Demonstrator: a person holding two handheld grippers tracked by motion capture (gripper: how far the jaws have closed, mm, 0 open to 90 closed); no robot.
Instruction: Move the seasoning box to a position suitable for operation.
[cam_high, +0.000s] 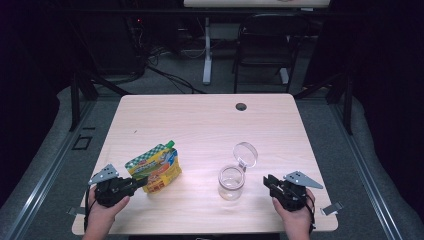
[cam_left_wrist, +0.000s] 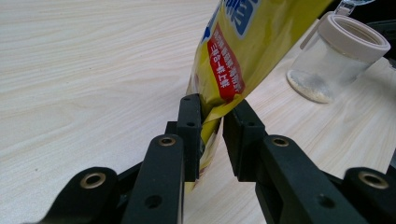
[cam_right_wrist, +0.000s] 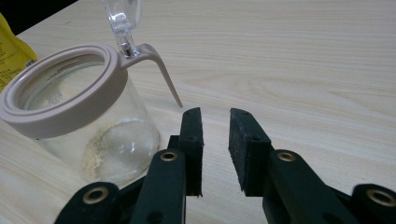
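Both grippers black, left gripper (cam_high: 141, 182) & right gripper (cam_high: 266, 181), each w/ grey 3-cornered plate on top. Fingers (cam_right_wrist: 192, 140) flat, blocky; brass-ringed holes on linkages. Bare forearms, no sleeves.

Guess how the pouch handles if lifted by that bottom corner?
Likely floppy: the pouch creases where the left gripper pinches its edge. It probably sags or swings, since its bulk sits beyond the grip. The glossy film may slip.

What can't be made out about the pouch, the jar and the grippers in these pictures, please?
- Pouch: top cut off by the left gripper view's edge; small print too small in the high view.
- Jar: its powder unidentifiable; flip lid cut off in the right gripper view.
- Left gripper: jaws hide the pouch's bottom edge.
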